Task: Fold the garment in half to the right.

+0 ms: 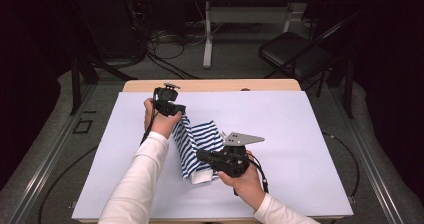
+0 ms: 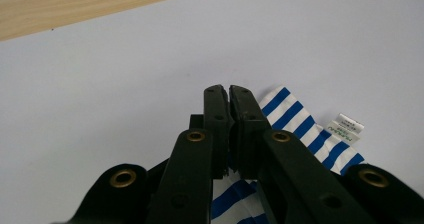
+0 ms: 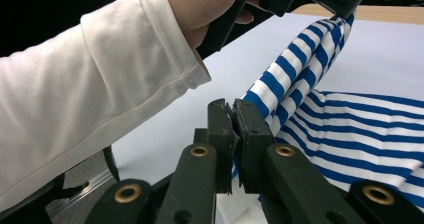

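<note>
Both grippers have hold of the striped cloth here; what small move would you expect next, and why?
Probably a short pull apart to draw the edge taut. The left gripper and right gripper are each shut on the blue-and-white striped cloth, which hangs lifted between them while the rest lies bunched and creased on the white table cover. Stretching that edge would likely flatten it for laying down.

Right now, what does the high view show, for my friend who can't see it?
Two hand-held grippers, left gripper and right gripper, lift a blue-and-white striped cloth between them over a white table cover.
</note>
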The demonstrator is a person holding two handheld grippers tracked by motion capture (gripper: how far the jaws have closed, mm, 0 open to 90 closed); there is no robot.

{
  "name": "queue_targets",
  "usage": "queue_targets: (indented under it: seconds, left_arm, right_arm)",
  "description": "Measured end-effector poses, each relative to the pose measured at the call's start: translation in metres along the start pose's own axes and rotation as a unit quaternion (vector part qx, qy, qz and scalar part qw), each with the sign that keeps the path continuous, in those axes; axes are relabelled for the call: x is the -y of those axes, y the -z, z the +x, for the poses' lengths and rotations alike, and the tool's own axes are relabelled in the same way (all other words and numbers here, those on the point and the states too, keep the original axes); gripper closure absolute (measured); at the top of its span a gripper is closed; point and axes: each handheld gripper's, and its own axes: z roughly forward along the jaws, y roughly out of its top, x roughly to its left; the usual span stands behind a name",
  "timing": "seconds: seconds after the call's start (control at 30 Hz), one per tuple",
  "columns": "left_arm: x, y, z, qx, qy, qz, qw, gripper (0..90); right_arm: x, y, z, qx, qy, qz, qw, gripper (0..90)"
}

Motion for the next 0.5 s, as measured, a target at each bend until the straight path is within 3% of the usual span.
queue_targets:
  seconds: [0.5]
  left_arm:
    - [-0.006,-0.027,-0.019,0.002,-0.012,0.016,0.9998,86.8]
  right_arm:
    - [0.011,0.014,-0.017,0.03,-0.005,0.005,0.9995,86.9]
